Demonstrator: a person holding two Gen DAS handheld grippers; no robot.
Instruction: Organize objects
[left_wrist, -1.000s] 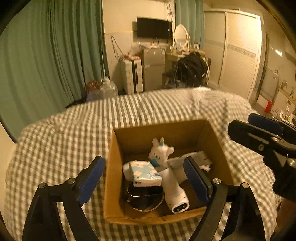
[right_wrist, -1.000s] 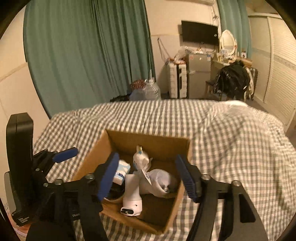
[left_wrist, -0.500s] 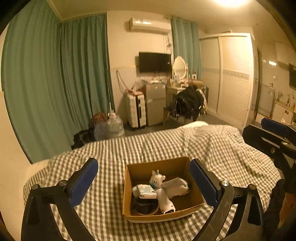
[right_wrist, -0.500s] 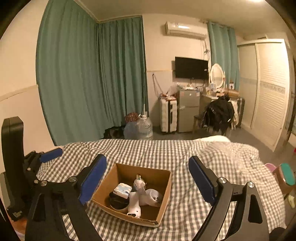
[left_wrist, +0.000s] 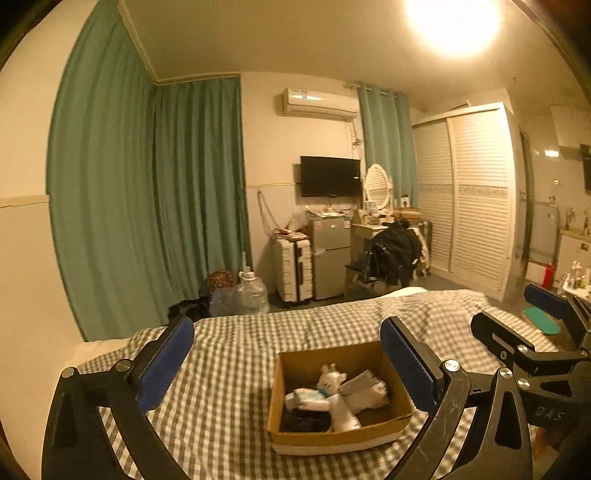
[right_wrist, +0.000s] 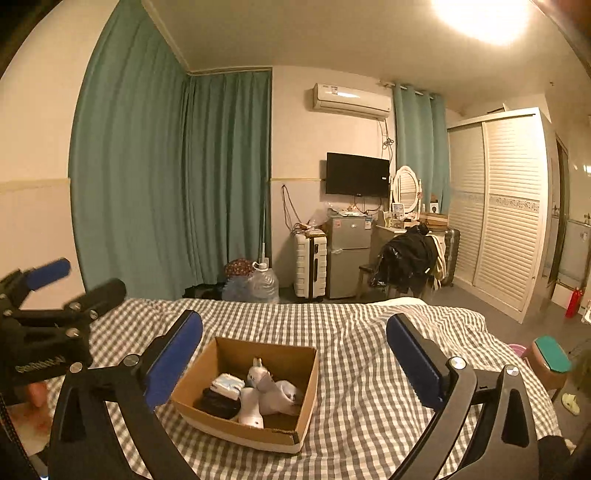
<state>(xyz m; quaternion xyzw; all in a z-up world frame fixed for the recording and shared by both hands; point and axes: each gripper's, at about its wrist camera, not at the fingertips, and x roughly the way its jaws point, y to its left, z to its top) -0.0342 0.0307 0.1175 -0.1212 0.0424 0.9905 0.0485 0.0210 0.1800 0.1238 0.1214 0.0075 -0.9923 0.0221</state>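
An open cardboard box (left_wrist: 400, 410) (right_wrist: 308, 391) sits on a grey checked bed cover (left_wrist: 229, 376) (right_wrist: 354, 354). Inside lie a white unicorn plush (left_wrist: 332, 380) (right_wrist: 258, 371), a tissue pack (left_wrist: 304, 397) (right_wrist: 227, 384), a white device (left_wrist: 345, 417) (right_wrist: 251, 410) and a dark round thing (left_wrist: 304, 421) (right_wrist: 218, 402). My left gripper (left_wrist: 286, 363) is open and empty, high above and behind the box. My right gripper (right_wrist: 295, 360) is open and empty, likewise raised. Each gripper shows at the other view's edge.
Beyond the bed stand green curtains (right_wrist: 166, 192), water jugs (right_wrist: 264, 284), a white suitcase (right_wrist: 310, 264), a small fridge (right_wrist: 349, 254), a chair with dark clothes (right_wrist: 406, 258) and a louvred wardrobe (right_wrist: 506, 214). A stool with a teal seat (right_wrist: 550, 356) stands at the right.
Both grippers have risen and pulled back from the box, staying open. The box now looks small and far, and the ceiling lamp has come into view.
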